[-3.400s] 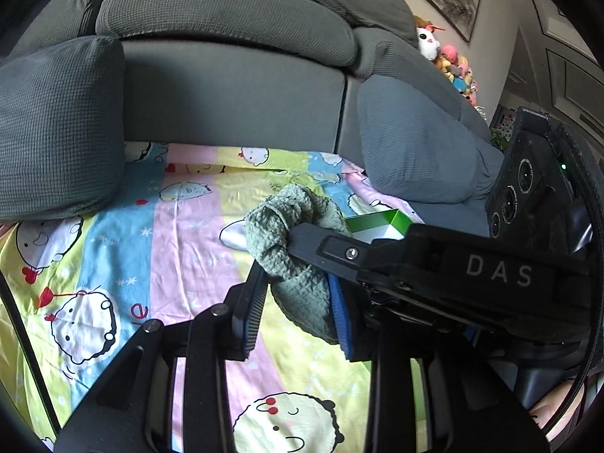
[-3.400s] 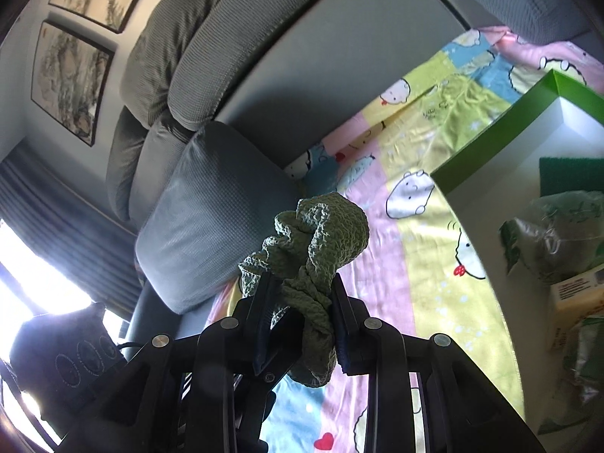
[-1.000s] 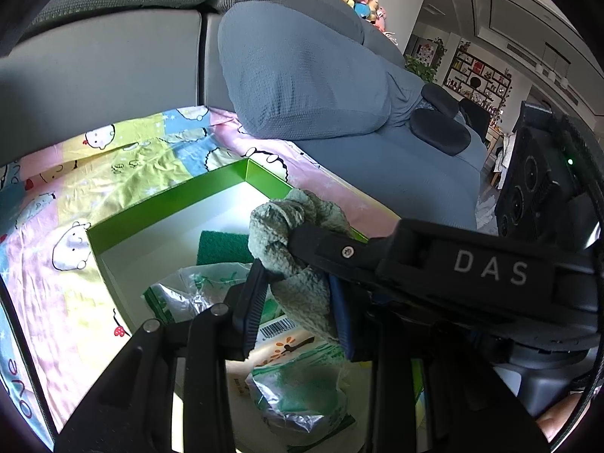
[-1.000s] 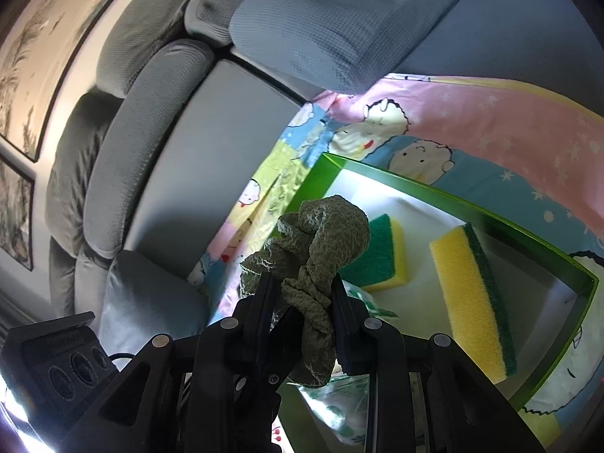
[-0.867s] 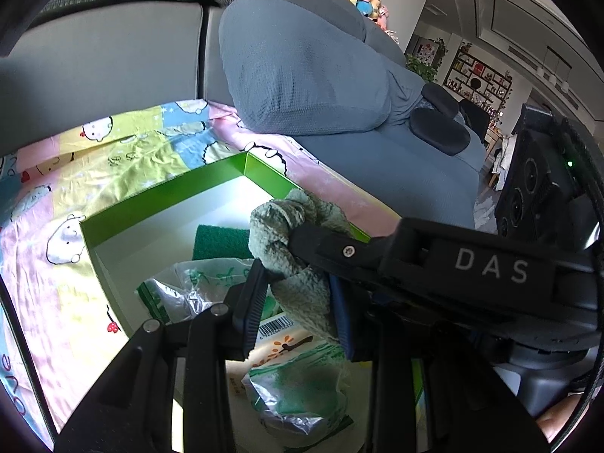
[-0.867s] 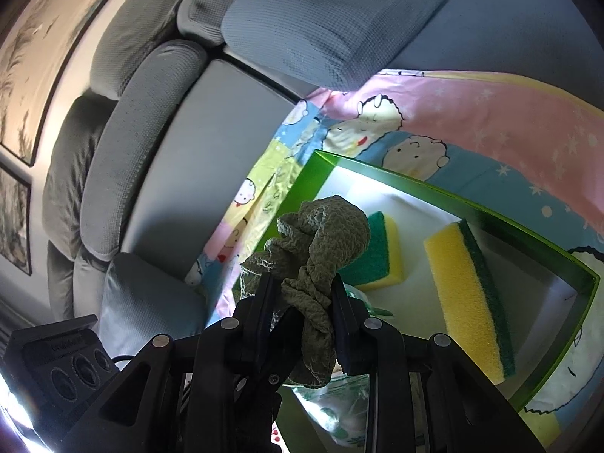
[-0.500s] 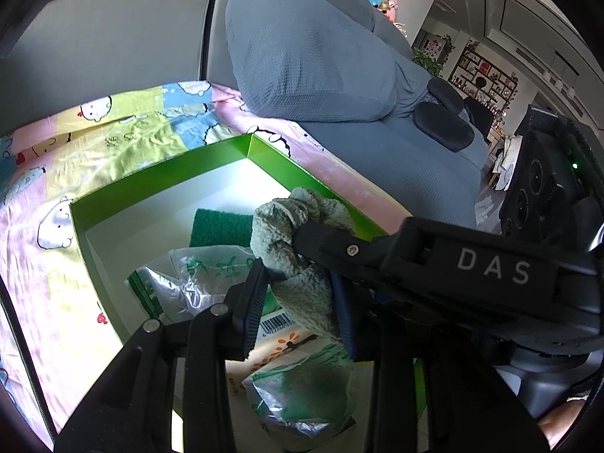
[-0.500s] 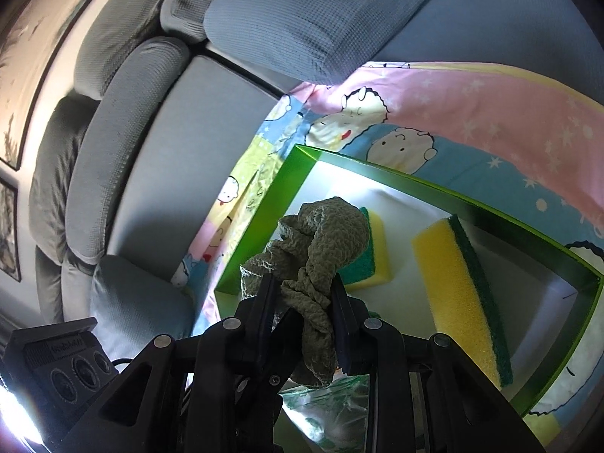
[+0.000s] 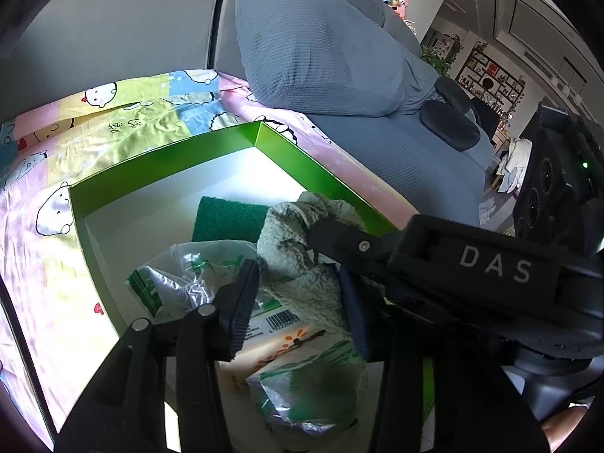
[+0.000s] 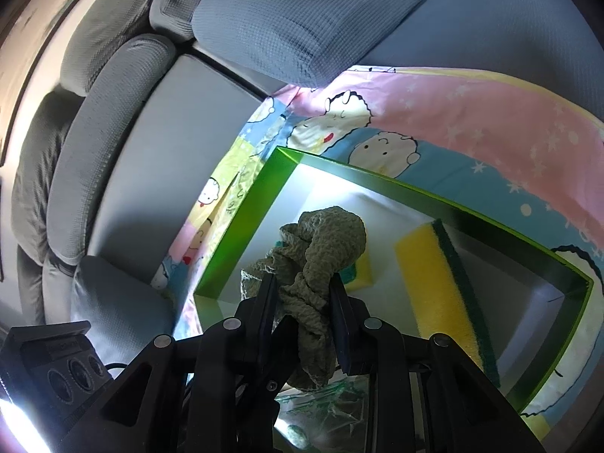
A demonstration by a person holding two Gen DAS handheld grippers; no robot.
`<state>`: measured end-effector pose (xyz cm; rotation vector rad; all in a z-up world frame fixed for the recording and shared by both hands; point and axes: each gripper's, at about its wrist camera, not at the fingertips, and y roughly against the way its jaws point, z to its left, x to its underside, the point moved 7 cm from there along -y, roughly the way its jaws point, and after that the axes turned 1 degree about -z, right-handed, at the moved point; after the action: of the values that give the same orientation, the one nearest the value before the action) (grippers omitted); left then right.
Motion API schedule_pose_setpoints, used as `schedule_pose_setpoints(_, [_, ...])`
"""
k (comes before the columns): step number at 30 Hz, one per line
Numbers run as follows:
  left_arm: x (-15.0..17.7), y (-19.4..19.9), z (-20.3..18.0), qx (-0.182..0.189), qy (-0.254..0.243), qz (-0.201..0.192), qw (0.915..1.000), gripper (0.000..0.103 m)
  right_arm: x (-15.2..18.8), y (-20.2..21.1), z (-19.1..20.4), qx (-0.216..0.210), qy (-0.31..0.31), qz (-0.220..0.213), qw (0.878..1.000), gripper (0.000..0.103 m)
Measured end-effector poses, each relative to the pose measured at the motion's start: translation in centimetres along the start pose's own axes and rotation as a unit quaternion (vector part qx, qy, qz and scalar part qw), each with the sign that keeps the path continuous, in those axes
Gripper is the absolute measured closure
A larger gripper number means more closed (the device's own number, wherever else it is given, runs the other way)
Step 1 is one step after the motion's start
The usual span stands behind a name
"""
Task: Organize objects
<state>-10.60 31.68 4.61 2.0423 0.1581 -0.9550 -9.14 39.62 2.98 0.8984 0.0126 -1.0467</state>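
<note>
The green cloth [image 10: 321, 260] hangs above the green box [image 9: 166, 162] for deposit. Right tongs [image 10: 302, 294] remain clenched on it; left tongs [image 9: 298, 294], jaws opening, have released their side

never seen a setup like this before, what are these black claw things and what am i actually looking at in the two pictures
They are two hand-held grippers, one in each of a person's hands, each with a fisheye camera looking along its jaws. One picture is from the left gripper, the other from the right gripper. Both hang over a green box that sits on a cartoon-print sheet on a grey sofa. In the box lie sponges and plastic-wrapped packs. Both grippers have a crumpled green cloth between their jaws: the right is shut on it, while the left jaws are opening with the cloth between them.
</note>
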Motion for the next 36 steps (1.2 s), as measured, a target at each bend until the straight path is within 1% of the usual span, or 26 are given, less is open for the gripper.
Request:
schedule_pose_setpoints(3, [0.0, 0.1, 0.1, -0.003, 0.001, -0.001, 1.0, 0.055, 0.0, 0.1, 0.0, 0.003, 0.001, -0.003, 1.0, 0.073])
schedule_pose_setpoints(5, [0.0, 0.3, 0.2, -0.008, 0.0, -0.003, 1.0, 0.051, -0.1, 0.2, 0.2, 0.003, 0.003, -0.006, 1.0, 0.073])
schedule_pose_setpoints(7, [-0.1, 0.6, 0.2, -0.014, -0.002, -0.006, 0.9999, 0.041, -0.2, 0.4, 0.3, 0.004, 0.004, -0.011, 1.0, 0.073])
schedule_pose_setpoints(8, [0.0, 0.7, 0.3, -0.017, -0.003, -0.008, 0.9998, 0.039, -0.3, 0.5, 0.3, 0.005, 0.005, -0.014, 1.0, 0.073])
schedule_pose_setpoints(11, [-0.2, 1.4, 0.6, -0.024, 0.002, -0.014, 0.9996, 0.038, -0.3, 0.8, 0.3, 0.013, 0.007, -0.017, 1.0, 0.073])
schedule_pose_setpoints(12, [-0.2, 1.7, 0.7, -0.021, 0.005, -0.016, 0.9996, 0.035, -0.3, 0.9, 0.4, 0.016, 0.008, -0.019, 1.0, 0.073])
schedule_pose_setpoints(13, [-0.2, 2.2, 0.8, -0.016, 0.008, -0.021, 0.9996, 0.029, -0.3, 1.1, 0.4, 0.018, 0.01, -0.021, 1.0, 0.073])
schedule_pose_setpoints(15, [-0.3, 3.0, 0.9, -0.015, 0.009, -0.028, 0.9994, 0.025, -0.4, 1.5, 0.8, 0.017, 0.016, -0.027, 0.999, 0.073])
schedule_pose_setpoints(19, [-0.5, 4.7, 0.9, -0.034, -0.007, -0.039, 0.9987, 0.024, -0.3, 2.4, 1.6, 0.012, 0.029, -0.036, 0.999, 0.073])
schedule_pose_setpoints(20, [-0.4, 5.1, 0.8, -0.038, -0.011, -0.041, 0.9984, 0.023, -0.3, 2.7, 1.8, 0.013, 0.032, -0.039, 0.999, 0.073])
schedule_pose_setpoints(22, [-0.3, 6.1, 0.8, -0.049, -0.019, -0.05, 0.9974, 0.016, -0.2, 3.4, 2.2, 0.013, 0.04, -0.046, 0.998, 0.073])
schedule_pose_setpoints(25, [-0.3, 7.6, 1.1, -0.077, -0.034, -0.074, 0.9937, 0.014, -0.1, 4.4, 2.8, 0.013, 0.052, -0.057, 0.997, 0.073])
schedule_pose_setpoints(27, [-0.1, 8.6, 1.4, -0.091, -0.04, -0.082, 0.9917, 0.012, 0.0, 4.8, 3.3, 0.019, 0.06, -0.062, 0.996, 0.073])
schedule_pose_setpoints(28, [0.1, 9.0, 1.5, -0.094, -0.038, -0.083, 0.9913, 0.012, 0.1, 5.0, 3.5, 0.02, 0.064, -0.063, 0.996, 0.072])
schedule_pose_setpoints(29, [0.3, 9.3, 1.7, -0.095, -0.035, -0.084, 0.9913, 0.012, 0.2, 5.1, 3.7, 0.021, 0.066, -0.064, 0.996, 0.067])
schedule_pose_setpoints(30, [0.5, 9.7, 1.9, -0.095, -0.031, -0.085, 0.9914, 0.012, 0.3, 5.2, 3.9, 0.021, 0.069, -0.064, 0.995, 0.065])
schedule_pose_setpoints(31, [0.8, 10.1, 2.2, -0.095, -0.026, -0.086, 0.9914, 0.008, 0.4, 5.3, 4.1, 0.02, 0.073, -0.065, 0.995, 0.062])
schedule_pose_setpoints(33, [1.1, 10.8, 2.5, -0.1, -0.018, -0.093, 0.9905, 0.004, 0.5, 5.6, 4.5, 0.02, 0.08, -0.066, 0.994, 0.06])
schedule_pose_setpoints(34, [1.2, 11.1, 2.8, -0.104, -0.015, -0.097, 0.9897, 0.004, 0.7, 5.9, 4.7, 0.023, 0.084, -0.066, 0.994, 0.059])
schedule_pose_setpoints(36, [1.4, 11.6, 3.0, -0.11, -0.01, -0.1, 0.9888, 0.004, 0.9, 6.3, 4.9, 0.031, 0.093, -0.07, 0.993, 0.052])
